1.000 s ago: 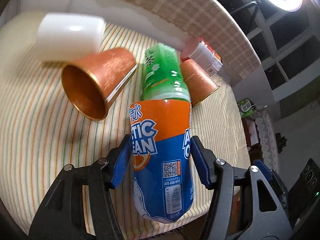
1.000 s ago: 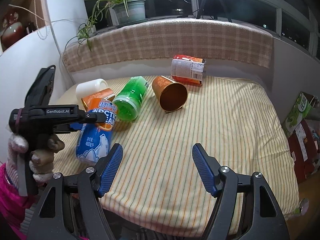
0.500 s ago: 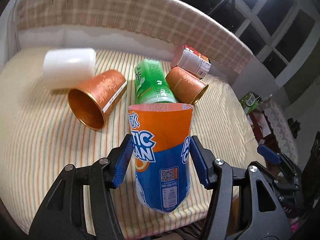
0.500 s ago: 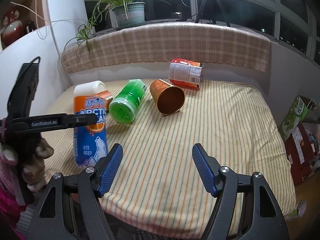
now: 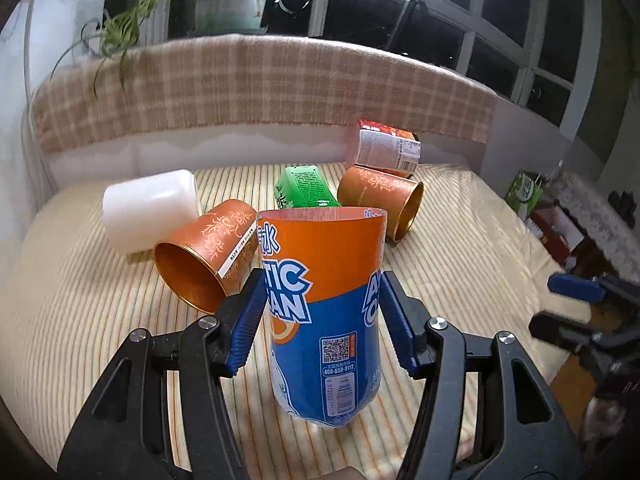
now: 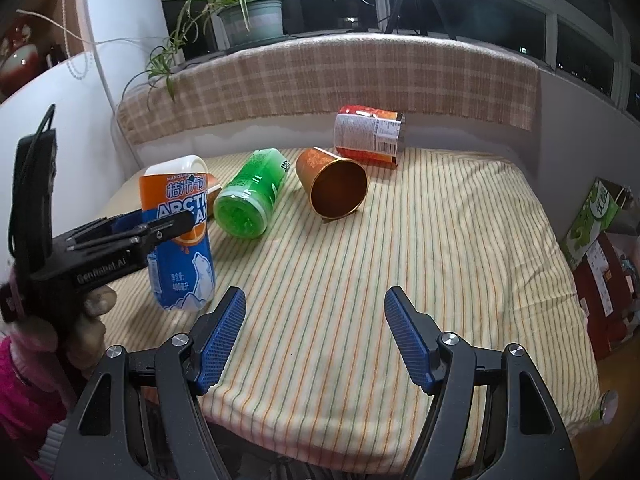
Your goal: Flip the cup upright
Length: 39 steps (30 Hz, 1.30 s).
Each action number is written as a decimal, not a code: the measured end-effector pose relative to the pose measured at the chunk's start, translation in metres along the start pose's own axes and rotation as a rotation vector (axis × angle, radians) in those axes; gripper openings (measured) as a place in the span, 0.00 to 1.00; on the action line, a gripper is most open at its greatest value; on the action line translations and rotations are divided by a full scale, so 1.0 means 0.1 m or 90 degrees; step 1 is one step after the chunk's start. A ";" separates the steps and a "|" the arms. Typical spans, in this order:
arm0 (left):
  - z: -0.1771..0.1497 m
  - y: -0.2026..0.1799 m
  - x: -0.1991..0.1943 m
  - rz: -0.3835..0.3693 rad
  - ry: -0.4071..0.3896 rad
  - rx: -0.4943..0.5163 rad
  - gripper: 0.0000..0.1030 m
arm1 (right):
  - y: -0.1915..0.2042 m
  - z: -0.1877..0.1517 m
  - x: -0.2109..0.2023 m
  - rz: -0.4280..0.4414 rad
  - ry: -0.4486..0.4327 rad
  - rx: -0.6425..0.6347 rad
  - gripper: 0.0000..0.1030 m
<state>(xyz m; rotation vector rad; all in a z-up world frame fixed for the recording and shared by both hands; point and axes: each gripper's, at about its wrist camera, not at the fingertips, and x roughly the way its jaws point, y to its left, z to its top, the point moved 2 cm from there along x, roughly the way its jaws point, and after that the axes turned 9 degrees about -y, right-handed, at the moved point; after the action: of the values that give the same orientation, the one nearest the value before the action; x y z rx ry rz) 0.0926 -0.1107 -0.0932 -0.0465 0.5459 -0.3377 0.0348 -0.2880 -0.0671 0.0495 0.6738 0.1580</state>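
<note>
My left gripper (image 5: 320,316) is shut on an orange-and-blue Arctic Ocean cup (image 5: 324,312) and holds it nearly upright, open end up, its base at or just above the striped cloth. The same cup (image 6: 180,236) and the left gripper (image 6: 132,232) show at the left of the right wrist view. My right gripper (image 6: 316,336) is open and empty above the front of the table, to the right of that cup.
On the striped table (image 6: 420,260) lie on their sides a white cup (image 5: 150,208), two copper cups (image 5: 208,256) (image 5: 380,200), a green cup (image 6: 252,192) and a red-labelled cup (image 6: 368,132). A checked cloth ledge runs behind. Boxes (image 6: 600,240) stand right of the table.
My left gripper has tilted the Arctic Ocean cup from lying to nearly upright. The right gripper has stayed in place and open.
</note>
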 end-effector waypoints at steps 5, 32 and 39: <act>-0.05 -0.08 -0.13 0.000 -0.012 0.028 0.57 | 0.01 0.01 -0.01 0.000 -0.002 0.002 0.69; -0.21 -0.07 -0.60 -0.046 0.015 0.027 0.86 | 0.12 -0.03 -0.11 0.003 -0.021 0.000 0.70; -0.17 0.05 -1.01 0.004 -0.051 0.040 0.86 | 0.20 0.00 -0.22 -0.026 -0.077 -0.004 0.70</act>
<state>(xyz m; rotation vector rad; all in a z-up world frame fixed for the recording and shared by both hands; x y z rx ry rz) 0.0041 -0.0724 -0.0575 0.0023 0.4553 -0.3458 0.0149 -0.2716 -0.0516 0.0382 0.5537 0.1163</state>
